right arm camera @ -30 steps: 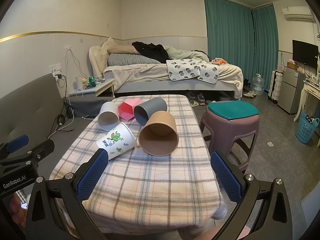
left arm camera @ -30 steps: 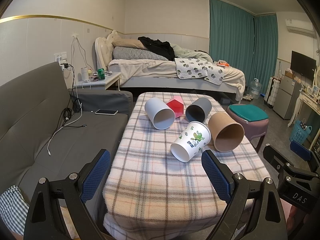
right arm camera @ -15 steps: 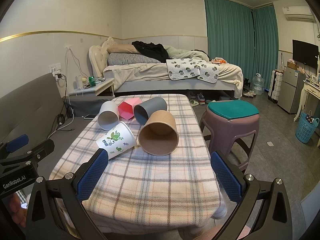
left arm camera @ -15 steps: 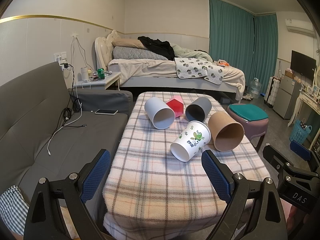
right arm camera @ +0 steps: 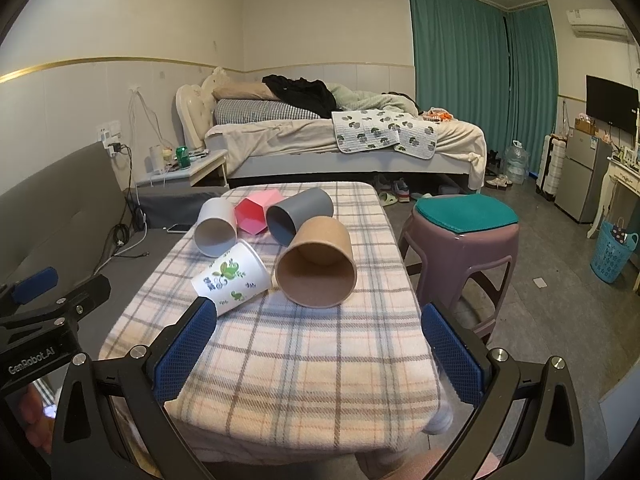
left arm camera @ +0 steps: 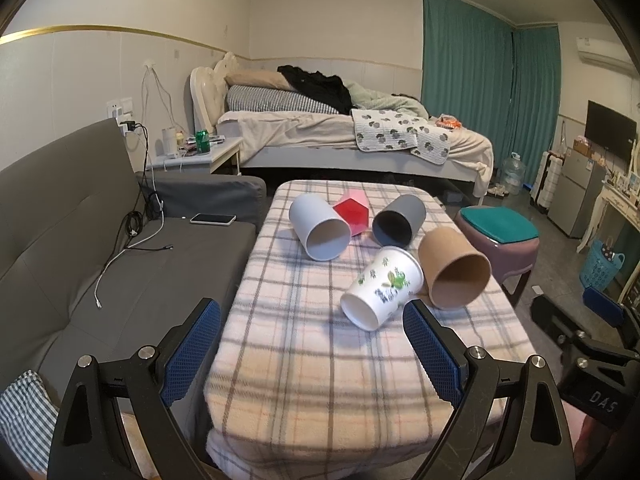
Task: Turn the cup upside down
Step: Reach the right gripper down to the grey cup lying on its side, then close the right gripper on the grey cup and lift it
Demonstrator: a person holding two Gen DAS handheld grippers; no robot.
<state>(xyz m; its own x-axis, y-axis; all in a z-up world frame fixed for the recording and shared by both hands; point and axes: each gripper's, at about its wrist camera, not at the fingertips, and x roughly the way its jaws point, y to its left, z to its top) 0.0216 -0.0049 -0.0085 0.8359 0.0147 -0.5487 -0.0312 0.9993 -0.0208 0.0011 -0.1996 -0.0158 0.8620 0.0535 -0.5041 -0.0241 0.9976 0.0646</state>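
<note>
While both claws gape (holding nothing), the leaf-printed cup [left arm camera: 382,294] lies beyond the left claw [left arm camera: 312,350].

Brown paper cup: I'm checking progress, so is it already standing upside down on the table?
No, the brown paper cup lies on its side, its open mouth facing the camera.

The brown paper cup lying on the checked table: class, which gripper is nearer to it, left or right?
Right. The brown paper cup lies straight ahead of the open right gripper, mouth towards it. The open left gripper faces the printed white cup; the brown one sits off to its right.
</note>
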